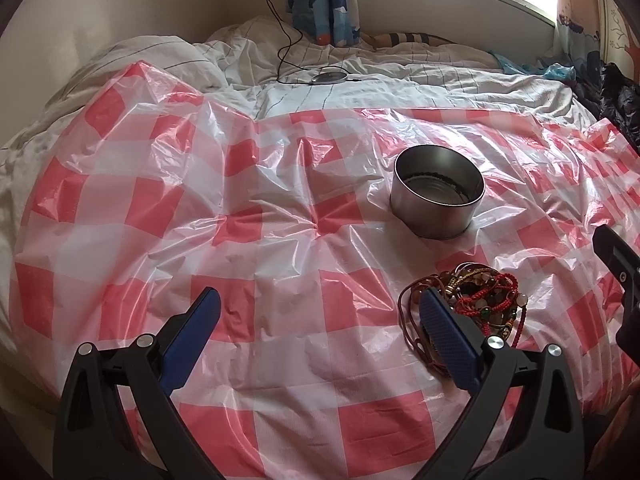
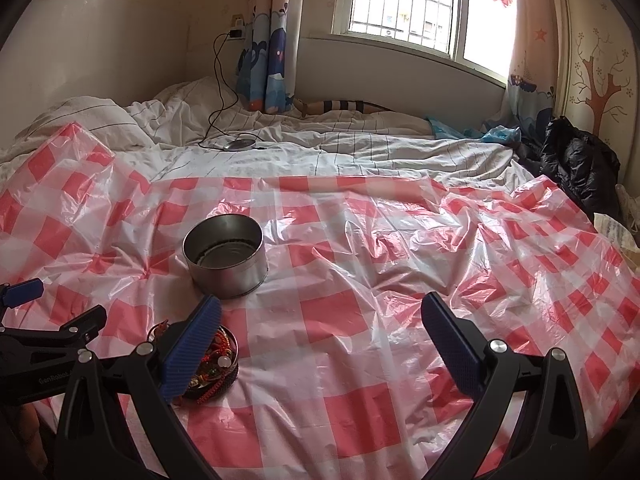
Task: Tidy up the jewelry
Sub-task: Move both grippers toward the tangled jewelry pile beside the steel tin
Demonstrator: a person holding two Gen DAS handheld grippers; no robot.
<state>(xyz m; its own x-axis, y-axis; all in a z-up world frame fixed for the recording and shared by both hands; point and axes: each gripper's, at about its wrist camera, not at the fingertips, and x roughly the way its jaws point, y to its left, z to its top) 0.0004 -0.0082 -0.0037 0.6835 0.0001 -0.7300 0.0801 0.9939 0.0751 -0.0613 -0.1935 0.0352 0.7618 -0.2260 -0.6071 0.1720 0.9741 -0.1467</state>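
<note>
One tangled heap of bracelets (image 1: 476, 304) lies lower right in your left view, lower left in your right view, below the empty tin (image 1: 438, 196). Your left gripper (image 1: 320, 320) and right gripper (image 2: 320, 324) both gape wide, holding nothing. Heap sits between them, beside each inner finger; neither looks clearly nearer.

Legible text: "GenRobot", partly cut off, in pale letters on black body of left gripper (image 2: 24, 292), at 8 o'clock in right wrist view; none elsewhere
</note>
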